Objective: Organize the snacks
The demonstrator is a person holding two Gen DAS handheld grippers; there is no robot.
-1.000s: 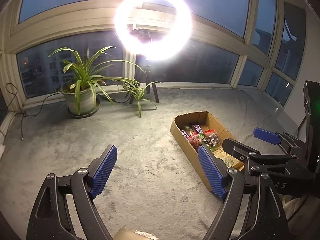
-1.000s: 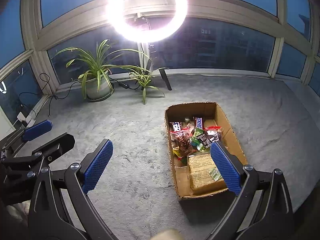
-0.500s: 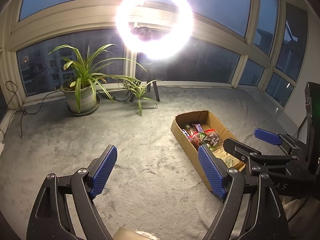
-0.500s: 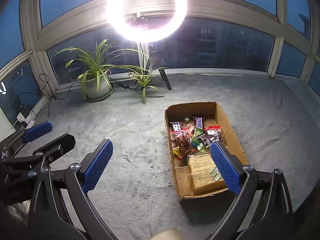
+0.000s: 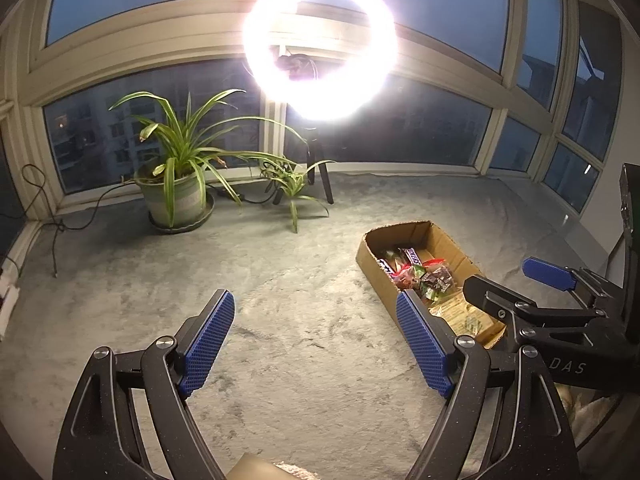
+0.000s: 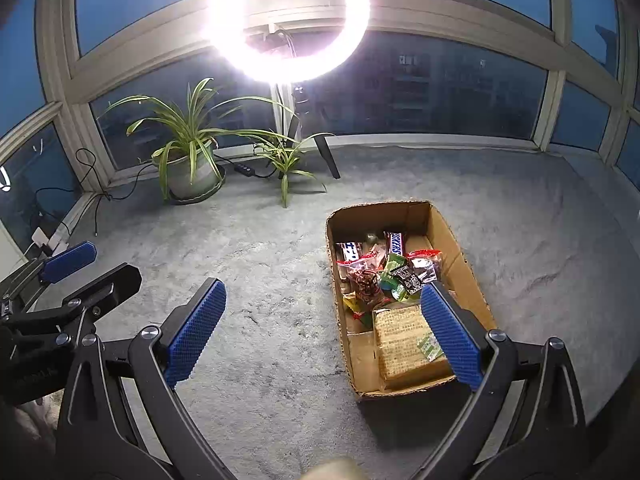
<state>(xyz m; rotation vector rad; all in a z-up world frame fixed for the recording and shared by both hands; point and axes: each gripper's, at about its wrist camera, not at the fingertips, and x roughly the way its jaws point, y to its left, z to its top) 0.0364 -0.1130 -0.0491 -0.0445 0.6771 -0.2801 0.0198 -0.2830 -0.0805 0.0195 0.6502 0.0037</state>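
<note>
An open cardboard box (image 6: 448, 232) lies on the grey carpet and holds several snacks: chocolate bars (image 6: 396, 242), small wrapped sweets (image 6: 400, 276) and a flat tan packet (image 6: 404, 340). The same box (image 5: 370, 258) appears right of centre in the left wrist view. My right gripper (image 6: 324, 328) hangs open above the carpet, its right finger over the box's near end, nothing between its pads. My left gripper (image 5: 316, 340) is open and empty over bare carpet, left of the box. Each gripper shows at the edge of the other's view.
A potted spider plant (image 6: 192, 164) and a smaller plant (image 6: 286, 160) stand by the curved window. A bright ring light (image 6: 288, 20) on a tripod stands behind them. Cables (image 6: 96, 196) and a power strip run along the left wall.
</note>
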